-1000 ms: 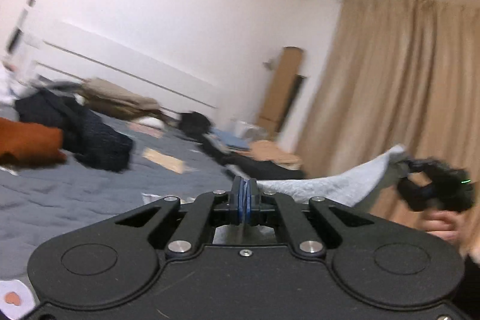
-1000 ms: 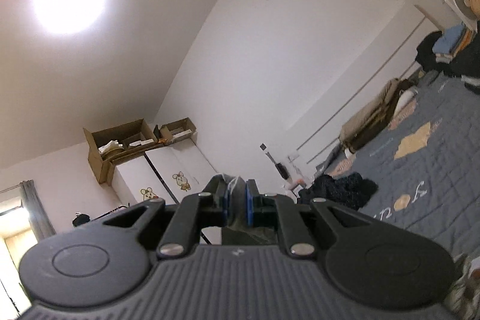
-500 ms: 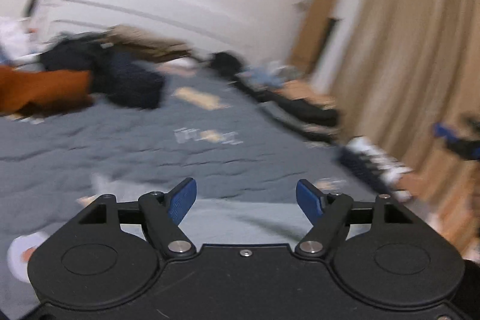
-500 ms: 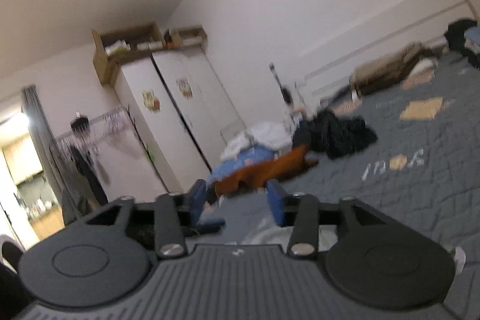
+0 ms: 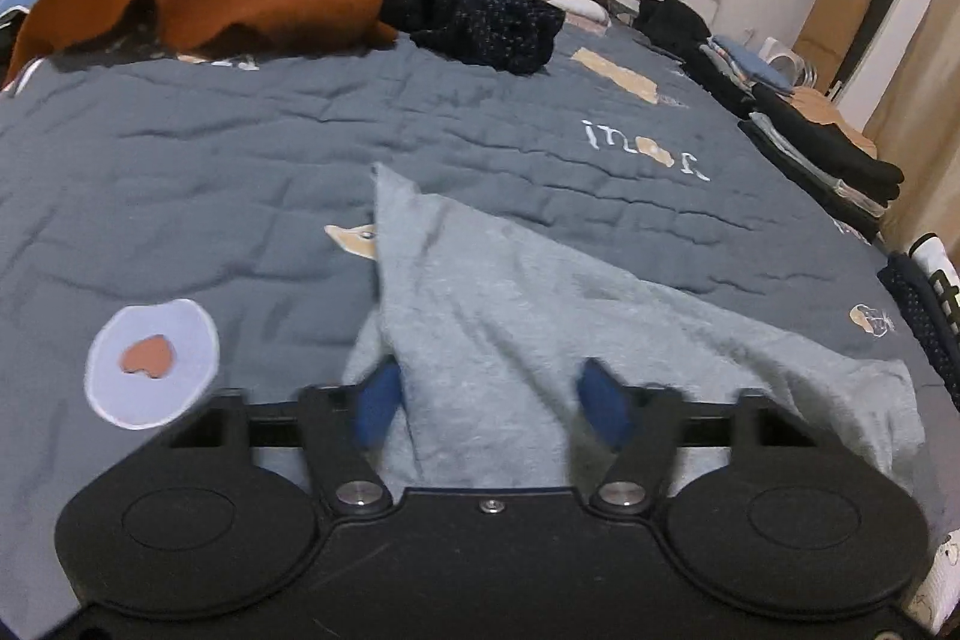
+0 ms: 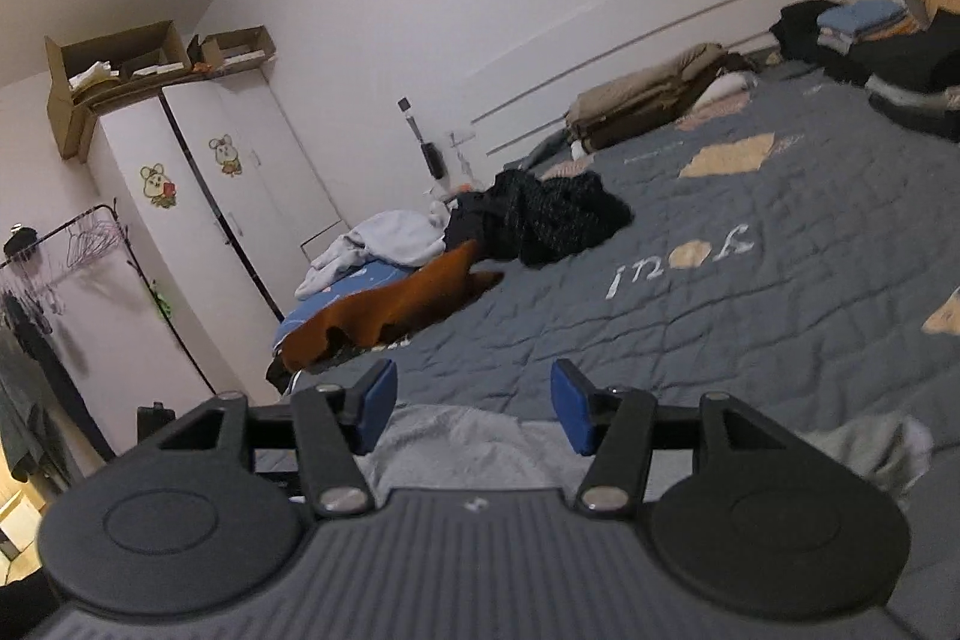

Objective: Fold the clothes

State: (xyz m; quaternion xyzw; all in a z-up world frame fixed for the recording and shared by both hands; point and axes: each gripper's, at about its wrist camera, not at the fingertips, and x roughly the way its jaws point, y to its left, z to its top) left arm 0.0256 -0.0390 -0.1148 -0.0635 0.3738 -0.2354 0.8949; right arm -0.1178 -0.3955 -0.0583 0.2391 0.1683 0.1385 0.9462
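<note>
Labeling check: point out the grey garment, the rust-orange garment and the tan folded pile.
grey garment (image 5: 540, 316), left wrist view, middle of the cloth.
rust-orange garment (image 5: 240, 10), left wrist view, top surface.
tan folded pile (image 6: 648, 100), right wrist view, front side.

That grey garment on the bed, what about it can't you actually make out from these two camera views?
- Grey garment, left wrist view: its near edge is hidden behind the left gripper, whose jaws are closing around the cloth; what kind of garment it is cannot be told.
- Right wrist view: only a strip of it shows above the right gripper, whose jaws are opening; the gripper's body covers the rest.
- Its far right end is blurred.
</note>
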